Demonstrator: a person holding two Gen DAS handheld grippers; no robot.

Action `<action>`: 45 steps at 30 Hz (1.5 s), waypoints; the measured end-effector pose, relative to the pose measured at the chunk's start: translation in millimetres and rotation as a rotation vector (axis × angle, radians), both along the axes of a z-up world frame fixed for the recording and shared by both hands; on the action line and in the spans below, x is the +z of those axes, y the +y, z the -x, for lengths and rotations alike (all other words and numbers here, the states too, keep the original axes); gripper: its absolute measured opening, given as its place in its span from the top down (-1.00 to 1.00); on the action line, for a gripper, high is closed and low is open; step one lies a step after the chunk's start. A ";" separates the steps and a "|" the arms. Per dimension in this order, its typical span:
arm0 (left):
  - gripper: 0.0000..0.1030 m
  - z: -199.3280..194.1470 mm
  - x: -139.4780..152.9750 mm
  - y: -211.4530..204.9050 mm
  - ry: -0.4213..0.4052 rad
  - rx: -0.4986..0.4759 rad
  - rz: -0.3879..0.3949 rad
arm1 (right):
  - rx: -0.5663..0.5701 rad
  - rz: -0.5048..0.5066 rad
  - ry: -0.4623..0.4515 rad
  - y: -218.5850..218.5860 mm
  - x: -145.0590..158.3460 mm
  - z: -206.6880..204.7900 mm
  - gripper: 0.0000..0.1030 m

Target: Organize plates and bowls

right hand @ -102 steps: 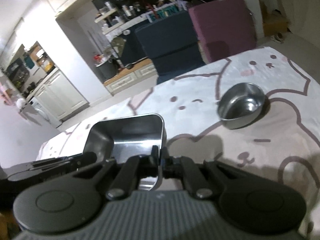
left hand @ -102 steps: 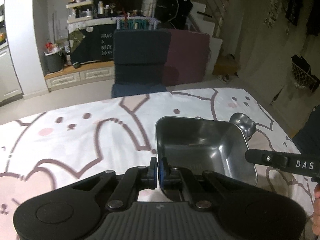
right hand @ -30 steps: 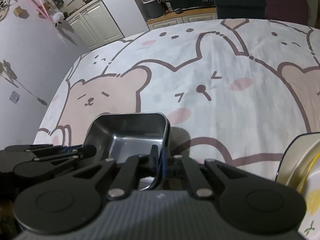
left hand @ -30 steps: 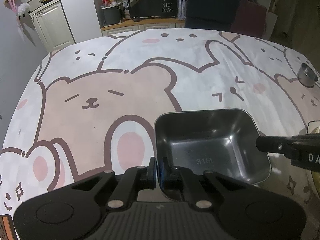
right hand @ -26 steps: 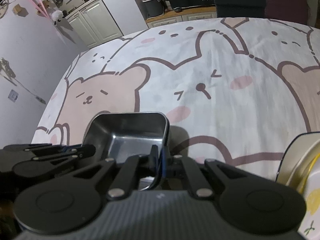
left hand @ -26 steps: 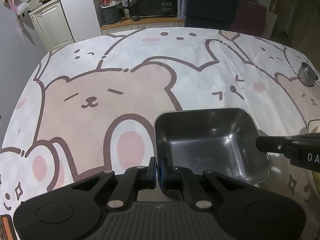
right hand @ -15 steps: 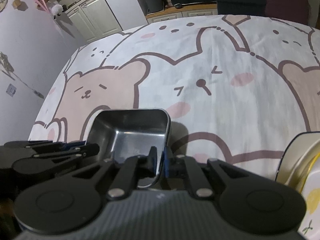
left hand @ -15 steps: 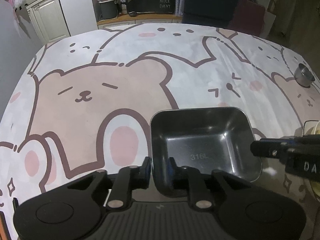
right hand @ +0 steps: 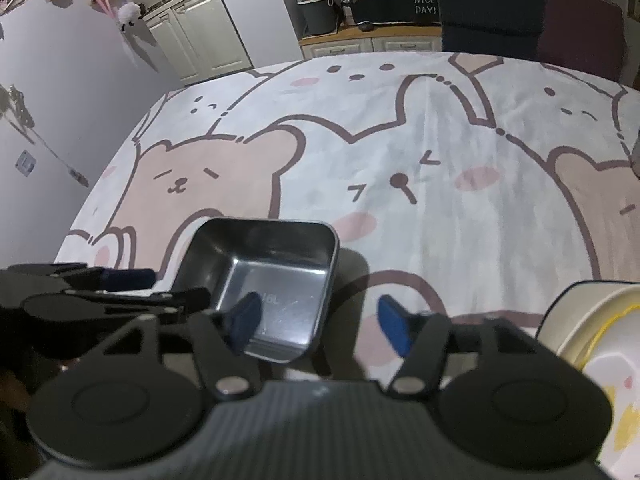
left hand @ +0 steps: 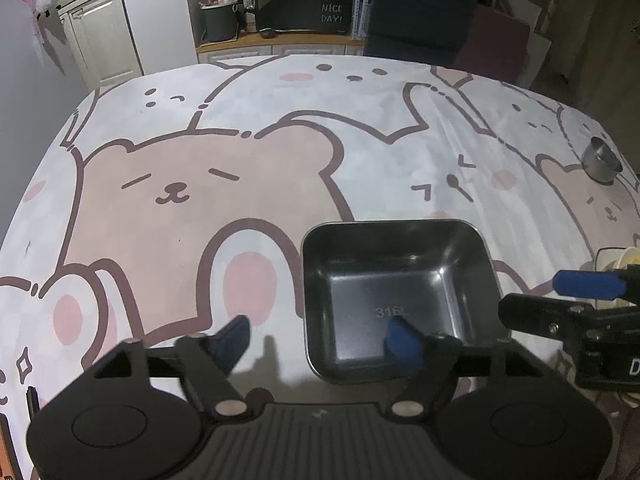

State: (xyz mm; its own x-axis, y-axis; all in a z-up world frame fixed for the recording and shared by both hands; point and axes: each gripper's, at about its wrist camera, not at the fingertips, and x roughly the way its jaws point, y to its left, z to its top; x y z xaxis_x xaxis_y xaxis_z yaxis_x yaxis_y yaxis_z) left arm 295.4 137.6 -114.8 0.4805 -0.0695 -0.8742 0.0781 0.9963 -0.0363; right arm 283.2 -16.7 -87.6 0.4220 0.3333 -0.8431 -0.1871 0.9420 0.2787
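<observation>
on the table point(left hand: 280, 120), square steel dish point(left hand: 400, 292) sits between my two spread tools, left tool point(left hand: 324, 338) and right tool point(right hand: 318, 320) each straddling a near corner wall.

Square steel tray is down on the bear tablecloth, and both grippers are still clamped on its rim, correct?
Not quite. The square steel tray does sit on the bear tablecloth, but neither gripper is clamped on it. The left wrist view shows the left gripper with jaws spread wide, and the right wrist view shows the right gripper likewise open.
</observation>
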 end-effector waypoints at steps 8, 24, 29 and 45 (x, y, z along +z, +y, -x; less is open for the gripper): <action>-0.93 13.4 25.4 -5.6 -0.059 0.002 0.000 | 0.011 0.013 -0.053 -11.8 14.9 13.8 -1.00; -1.00 25.9 75.7 -67.4 -0.188 -0.079 0.024 | -0.024 0.019 -0.164 -98.3 73.3 50.4 -1.00; -1.00 13.4 85.3 -111.1 -0.217 -0.137 0.059 | -0.095 0.022 -0.201 -150.0 89.1 50.7 -1.00; -1.00 -57.7 67.0 -280.7 -0.217 -0.289 0.157 | -0.300 0.167 -0.246 -321.1 69.3 23.7 -1.00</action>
State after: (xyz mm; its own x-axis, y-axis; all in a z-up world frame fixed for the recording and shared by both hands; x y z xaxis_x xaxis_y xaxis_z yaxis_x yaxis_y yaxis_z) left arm 353.1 -143.1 -47.8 0.5943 -0.3536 -0.7223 0.3769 0.9159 -0.1382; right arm 259.5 -337.8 -18.3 0.6752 0.0325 -0.7369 0.0603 0.9933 0.0990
